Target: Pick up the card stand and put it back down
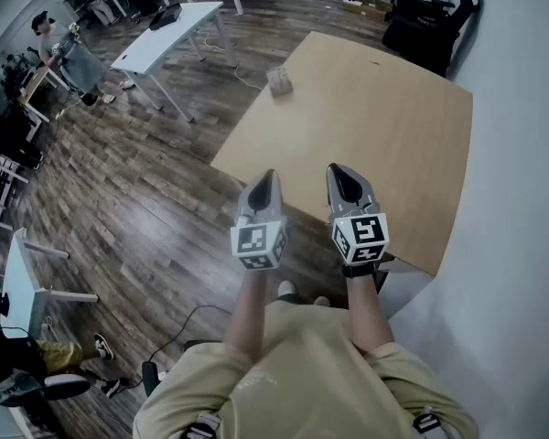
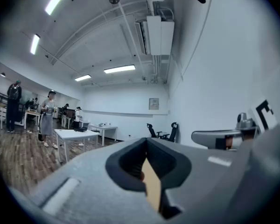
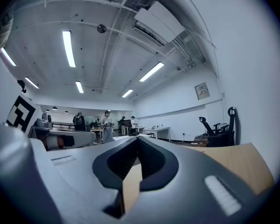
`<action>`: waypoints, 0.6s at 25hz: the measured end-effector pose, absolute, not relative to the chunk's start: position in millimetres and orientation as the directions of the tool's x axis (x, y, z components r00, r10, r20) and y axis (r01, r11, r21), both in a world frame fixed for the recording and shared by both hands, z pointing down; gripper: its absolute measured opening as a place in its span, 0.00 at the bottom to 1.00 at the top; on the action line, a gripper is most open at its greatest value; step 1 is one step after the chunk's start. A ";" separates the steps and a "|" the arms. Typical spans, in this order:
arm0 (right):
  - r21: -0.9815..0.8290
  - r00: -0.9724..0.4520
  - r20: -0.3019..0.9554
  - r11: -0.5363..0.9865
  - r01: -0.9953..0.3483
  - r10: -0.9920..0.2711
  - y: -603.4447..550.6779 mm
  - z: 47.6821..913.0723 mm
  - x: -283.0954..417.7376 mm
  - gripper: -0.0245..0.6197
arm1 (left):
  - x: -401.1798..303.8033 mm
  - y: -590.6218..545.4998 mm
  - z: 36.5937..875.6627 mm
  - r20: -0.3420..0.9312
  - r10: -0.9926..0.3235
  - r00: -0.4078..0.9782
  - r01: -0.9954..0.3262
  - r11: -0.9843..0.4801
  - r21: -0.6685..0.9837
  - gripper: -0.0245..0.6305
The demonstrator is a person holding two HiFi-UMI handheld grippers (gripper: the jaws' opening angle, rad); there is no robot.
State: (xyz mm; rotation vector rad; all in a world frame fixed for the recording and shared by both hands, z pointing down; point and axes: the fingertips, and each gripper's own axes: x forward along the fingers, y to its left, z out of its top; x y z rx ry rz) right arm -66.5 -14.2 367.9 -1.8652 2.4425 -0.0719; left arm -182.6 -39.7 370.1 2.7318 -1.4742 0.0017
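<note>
Wooden table [image 1: 375,126]; card stand [image 1: 279,81] near far-left edge.

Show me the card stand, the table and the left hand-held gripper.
card stand [image 1: 279,81]: head view, its middle.
table [image 1: 384,126]: head view, bare top.
left hand-held gripper [image 1: 267,179]: head view, closed tips.

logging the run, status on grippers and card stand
Left gripper and right gripper shut, empty. Card stand at table's far edge, untouched. Nothing in the way.

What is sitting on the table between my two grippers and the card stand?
Nothing visible. Bare table lies between the left gripper, the right gripper and the card stand near its far left edge.
</note>
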 end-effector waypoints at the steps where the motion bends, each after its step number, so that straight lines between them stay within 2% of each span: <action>1: -0.072 -0.273 -0.028 0.274 -0.959 -0.962 -11.6 365.6 -65.5 0.05 | -179.7 -36.7 368.0 0.010 -0.839 0.544 -0.839 -0.543 0.038 0.04; 8: -0.100 -0.268 -0.017 0.269 -0.958 -0.963 -13.7 370.3 -50.1 0.05 | -161.4 -35.1 371.6 0.013 -0.824 0.566 -0.824 -0.566 -0.003 0.04; 11: -0.151 -0.281 0.015 0.275 -0.949 -0.960 -34.3 393.4 -48.4 0.05 | -161.2 -55.7 388.4 0.043 -0.827 0.561 -0.827 -0.562 -0.003 0.04; 15: -0.117 -0.300 0.051 0.292 -0.949 -0.953 -69.0 407.5 -59.4 0.05 | -163.7 -97.2 403.2 0.052 -0.827 0.559 -0.829 -0.559 0.016 0.04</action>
